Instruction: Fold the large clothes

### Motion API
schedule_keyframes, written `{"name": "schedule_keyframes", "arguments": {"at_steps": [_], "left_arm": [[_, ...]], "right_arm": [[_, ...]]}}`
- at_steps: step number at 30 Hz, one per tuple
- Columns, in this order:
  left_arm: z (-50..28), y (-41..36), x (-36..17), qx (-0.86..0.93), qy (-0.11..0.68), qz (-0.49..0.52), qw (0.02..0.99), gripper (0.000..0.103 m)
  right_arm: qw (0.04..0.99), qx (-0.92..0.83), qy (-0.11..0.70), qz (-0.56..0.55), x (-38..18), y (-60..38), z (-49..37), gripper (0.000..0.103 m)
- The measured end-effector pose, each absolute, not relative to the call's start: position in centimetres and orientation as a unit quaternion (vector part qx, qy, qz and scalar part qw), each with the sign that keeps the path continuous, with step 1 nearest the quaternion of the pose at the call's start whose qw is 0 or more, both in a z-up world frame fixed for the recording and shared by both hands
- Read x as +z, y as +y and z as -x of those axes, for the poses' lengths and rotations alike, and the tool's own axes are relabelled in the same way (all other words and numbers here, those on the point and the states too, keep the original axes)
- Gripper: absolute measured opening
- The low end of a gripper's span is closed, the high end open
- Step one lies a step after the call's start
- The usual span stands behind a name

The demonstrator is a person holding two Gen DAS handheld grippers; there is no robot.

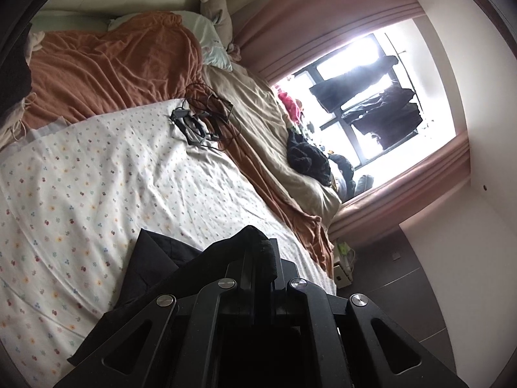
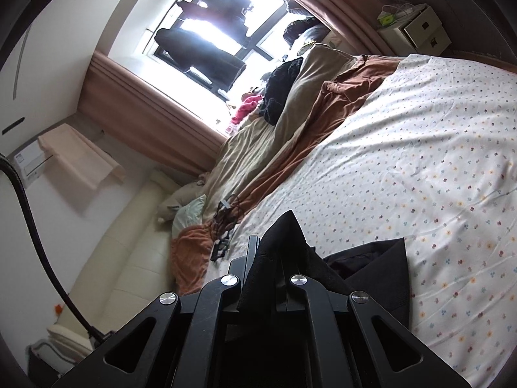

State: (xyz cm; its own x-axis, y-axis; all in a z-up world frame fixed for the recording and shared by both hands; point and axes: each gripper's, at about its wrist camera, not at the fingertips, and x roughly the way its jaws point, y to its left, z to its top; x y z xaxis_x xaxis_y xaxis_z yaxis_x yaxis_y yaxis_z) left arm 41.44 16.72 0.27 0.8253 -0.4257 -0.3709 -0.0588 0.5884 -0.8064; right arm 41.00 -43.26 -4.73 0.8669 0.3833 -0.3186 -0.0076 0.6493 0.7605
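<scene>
A black garment (image 1: 155, 258) hangs from my left gripper (image 1: 263, 252), whose jaws are shut on a bunched edge of it; the rest trails down over the flowered bed sheet (image 1: 97, 177). In the right wrist view the same black garment (image 2: 371, 271) rises in a peak between the jaws of my right gripper (image 2: 268, 249), which is shut on it, and spreads to the right on the flowered sheet (image 2: 420, 129). Both grippers are tilted sideways above the bed.
A tangle of black cables and a small device (image 1: 203, 123) lies mid-bed. An orange blanket (image 1: 113, 64), a beige duvet (image 1: 258, 106), pillows and a dark pile (image 1: 307, 158) crowd the window side. A bedside cabinet (image 2: 423, 29) stands by the curtain (image 2: 145, 106).
</scene>
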Motion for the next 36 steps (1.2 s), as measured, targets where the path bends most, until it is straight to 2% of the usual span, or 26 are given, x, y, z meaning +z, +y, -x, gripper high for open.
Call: {"name": "schedule_keyframes", "arguments": {"at_steps": [11,12,13,14,15,16,17,18,20,26,32,36], "left_arm": [[-47.7,16.5,-7.1,-0.066,0.330,0.439,0.833,0.006],[-48.1,16.4,-7.6,-0.064,0.331,0.438,0.833,0.006],[-48.5,16.3,-8.0,-0.068,0.332,0.439,0.832,0.008],[-48.9,16.3,-8.3,-0.072,0.334,0.441,0.830,0.018],[-49.1,16.3,-8.6,-0.073,0.338,0.443,0.828,0.027],[-49.3,16.4,-8.8,-0.071,0.338,0.444,0.827,0.054],[-49.3,16.5,-8.9,-0.063,0.337,0.444,0.828,0.079],[-49.0,16.6,-8.9,-0.053,0.332,0.443,0.831,0.085],[-48.4,16.8,-8.9,-0.051,0.319,0.434,0.841,0.087],[-46.5,17.2,-10.3,-0.033,0.354,0.405,0.842,0.087],[-44.3,17.6,-12.8,-0.007,0.399,0.370,0.839,0.073],[-43.8,17.3,-14.9,-0.005,0.436,0.347,0.830,0.069]], "right_arm": [[0.865,0.078,0.287,-0.404,-11.3,-43.0,-47.0,0.007],[0.864,0.069,0.295,-0.401,-11.7,-43.0,-47.5,0.010],[0.864,0.055,0.307,-0.395,-12.1,-43.0,-48.0,0.029],[0.864,0.041,0.319,-0.388,-12.5,-43.1,-48.4,0.045],[0.865,0.031,0.323,-0.383,-12.7,-43.2,-48.5,0.072],[0.869,0.022,0.316,-0.379,-12.7,-43.3,-48.3,0.080],[0.876,0.017,0.303,-0.376,-12.6,-43.4,-47.7,0.080],[0.881,0.019,0.297,-0.369,-12.5,-43.4,-47.3,0.080],[0.883,-0.003,0.314,-0.350,-12.8,-43.2,-46.7,0.080],[0.868,-0.042,0.374,-0.326,-15.9,-43.7,-44.8,0.079],[0.858,-0.053,0.407,-0.310,-17.6,-44.1,-42.5,0.079],[0.850,-0.053,0.434,-0.295,-19.0,-43.6,-42.0,0.077]]}}
